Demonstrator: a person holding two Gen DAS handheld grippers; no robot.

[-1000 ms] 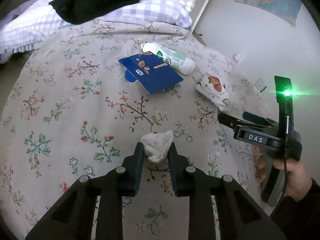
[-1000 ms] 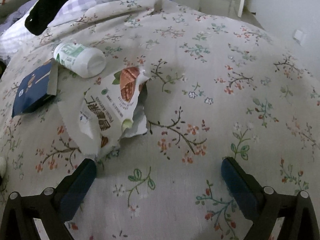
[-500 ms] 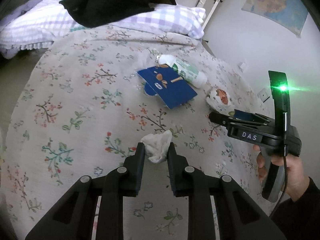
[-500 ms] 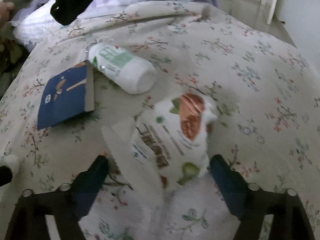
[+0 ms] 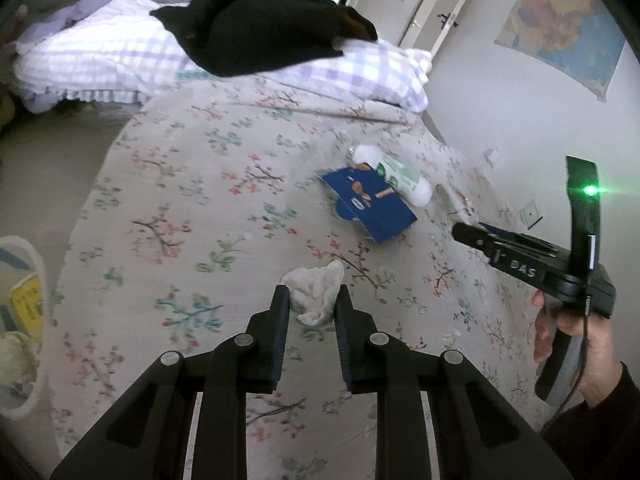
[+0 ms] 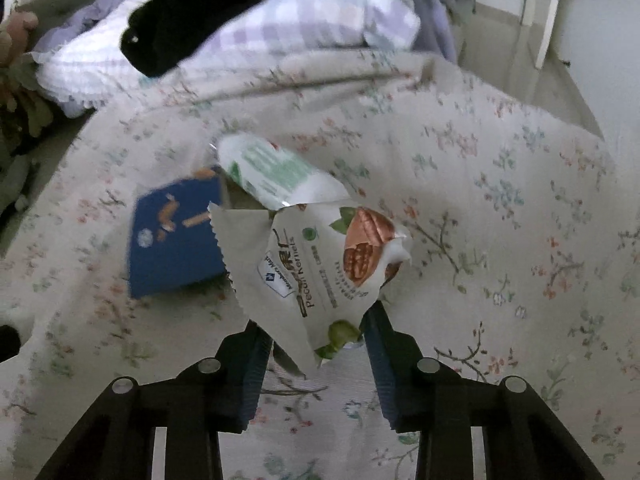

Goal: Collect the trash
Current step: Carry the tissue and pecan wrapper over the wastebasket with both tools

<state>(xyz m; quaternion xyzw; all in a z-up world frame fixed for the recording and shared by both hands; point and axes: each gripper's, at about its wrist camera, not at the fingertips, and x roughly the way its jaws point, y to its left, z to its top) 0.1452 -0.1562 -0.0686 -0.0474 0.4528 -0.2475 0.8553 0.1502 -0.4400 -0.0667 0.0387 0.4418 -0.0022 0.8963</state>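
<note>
Lifted off the floral bedspread [image 6: 500,160], the pecan bag [image 6: 320,264] sits pinched in right tongs [image 6: 316,332]; left tongs [image 5: 312,300] clamp tissue [image 5: 314,292].

A crumpled white tissue [image 5: 314,292] and a torn white pecan snack bag [image 6: 320,268] hang pinched above the bed; a blue carton [image 5: 370,204] and white bottle [image 5: 396,174] lie touching on the floral cover.

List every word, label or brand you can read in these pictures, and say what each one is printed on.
"DAS": on the body of the right gripper.
"Pecan Kernels": on the snack bag.
"Member's Mark": blue logo on the same bag, only roughly legible.
Other bag print, the white bottle label, the blue box logo: too blurred.
</note>
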